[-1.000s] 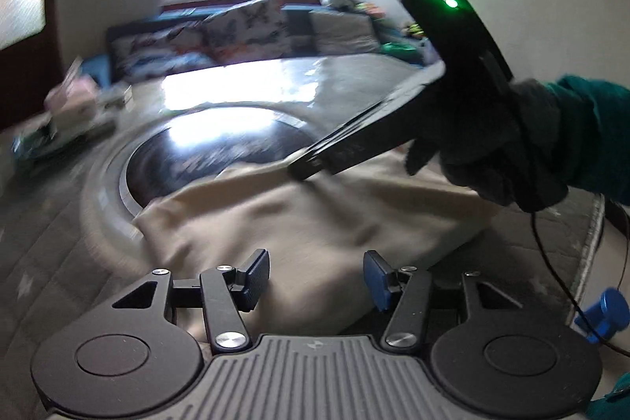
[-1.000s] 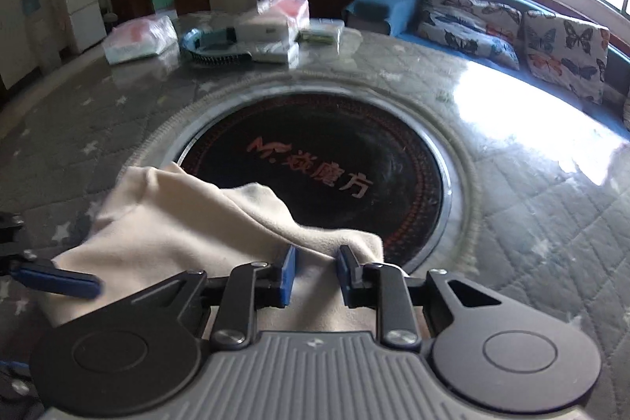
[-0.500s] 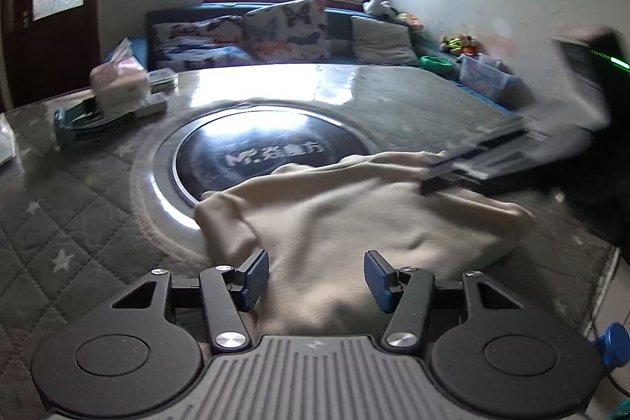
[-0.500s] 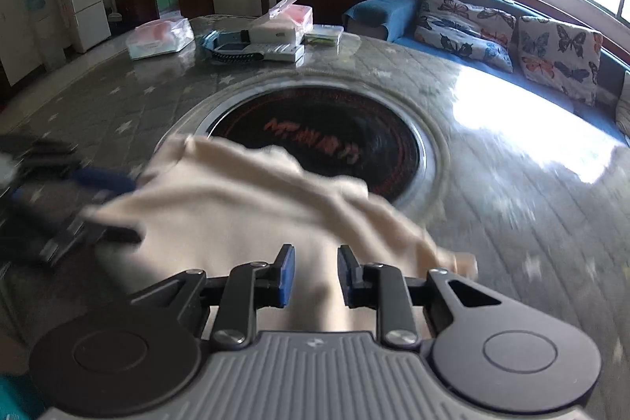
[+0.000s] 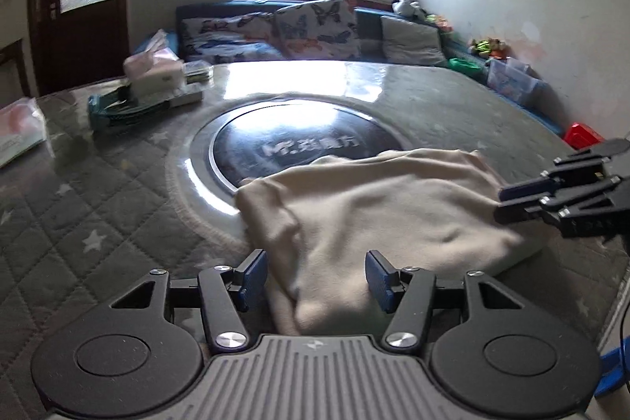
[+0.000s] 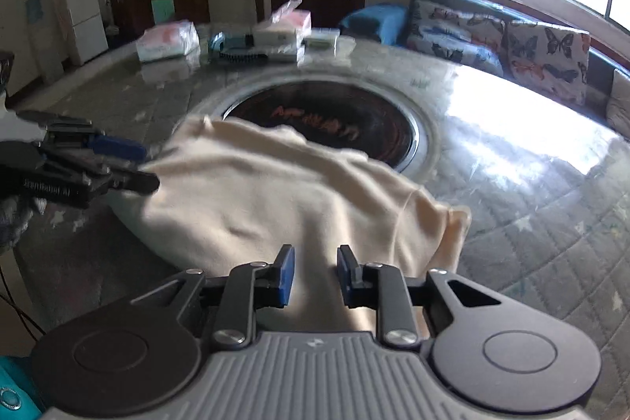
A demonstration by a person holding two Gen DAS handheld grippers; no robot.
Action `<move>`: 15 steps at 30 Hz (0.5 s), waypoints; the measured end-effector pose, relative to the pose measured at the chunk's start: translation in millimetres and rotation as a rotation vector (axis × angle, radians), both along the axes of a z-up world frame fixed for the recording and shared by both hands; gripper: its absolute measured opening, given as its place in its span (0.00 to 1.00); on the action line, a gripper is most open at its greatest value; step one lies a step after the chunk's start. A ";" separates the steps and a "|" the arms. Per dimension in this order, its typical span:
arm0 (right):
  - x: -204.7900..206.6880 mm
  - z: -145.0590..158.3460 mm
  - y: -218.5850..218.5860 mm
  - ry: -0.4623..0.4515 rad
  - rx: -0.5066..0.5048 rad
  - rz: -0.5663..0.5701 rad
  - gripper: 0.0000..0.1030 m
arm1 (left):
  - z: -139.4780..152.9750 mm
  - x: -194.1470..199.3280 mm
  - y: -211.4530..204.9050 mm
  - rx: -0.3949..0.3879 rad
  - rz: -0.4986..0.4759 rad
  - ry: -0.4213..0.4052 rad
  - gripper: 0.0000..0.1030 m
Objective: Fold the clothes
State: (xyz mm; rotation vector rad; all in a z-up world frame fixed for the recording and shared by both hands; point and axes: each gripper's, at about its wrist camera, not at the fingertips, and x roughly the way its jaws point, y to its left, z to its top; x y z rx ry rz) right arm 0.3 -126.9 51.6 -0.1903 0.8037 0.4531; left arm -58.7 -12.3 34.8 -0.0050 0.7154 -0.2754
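Note:
A cream garment (image 5: 378, 215) lies folded on the round quilted table, partly over the dark centre disc; it also shows in the right wrist view (image 6: 275, 199). My left gripper (image 5: 315, 276) is open, its blue pads on either side of the garment's near edge, holding nothing. It appears in the right wrist view (image 6: 130, 164) at the garment's left edge. My right gripper (image 6: 315, 278) is open with a narrow gap, just above the cloth, gripping nothing. It shows in the left wrist view (image 5: 523, 201) at the garment's right edge.
The dark glass disc (image 5: 307, 148) sits in the middle of the grey quilted table (image 5: 78, 215). Tissue packs and boxes (image 6: 256, 42) stand at the far side. A sofa with butterfly cushions (image 5: 299, 26) is behind the table.
The right gripper has lowered and drawn back to the garment's right edge. The garment has been laid flatter. The left gripper stayed open and pulled back a little.

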 end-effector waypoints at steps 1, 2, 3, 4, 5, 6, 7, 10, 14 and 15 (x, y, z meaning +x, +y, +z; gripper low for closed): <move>-0.3 -4.5 -0.2 0.006 -0.007 -0.003 0.22 | -0.7 -0.5 0.7 0.003 0.004 0.003 0.57; -0.5 -8.9 -0.4 0.011 -0.013 -0.006 0.22 | -1.3 -1.0 1.5 0.005 0.008 0.005 0.57; -1.3 -7.4 -2.6 0.012 -0.003 -0.016 0.22 | -2.0 -1.4 2.2 0.008 0.012 0.008 0.57; -2.0 -5.8 -4.8 0.013 0.007 -0.026 0.22 | -1.1 -2.3 2.7 0.009 0.015 0.006 0.57; -3.6 -2.0 -6.0 0.007 0.014 -0.037 0.22 | 0.6 -3.2 3.1 0.008 0.015 0.001 0.57; -6.1 0.9 -7.9 -0.002 0.016 -0.040 0.22 | 2.5 -4.1 3.5 0.006 0.015 -0.006 0.58; -8.5 3.7 -9.9 -0.011 0.018 -0.043 0.22 | 3.4 -4.6 3.6 0.007 0.015 -0.011 0.59; -8.2 -4.4 -20.0 0.028 0.012 -0.080 0.18 | 3.5 -3.9 3.2 0.009 0.016 -0.011 0.59; -8.4 1.4 -34.3 0.035 0.087 -0.107 0.16 | 2.0 -1.5 1.3 0.026 0.030 -0.002 0.59; -7.5 5.2 -35.4 0.021 0.087 -0.111 0.16 | 2.9 -1.1 0.5 0.029 0.031 -0.007 0.59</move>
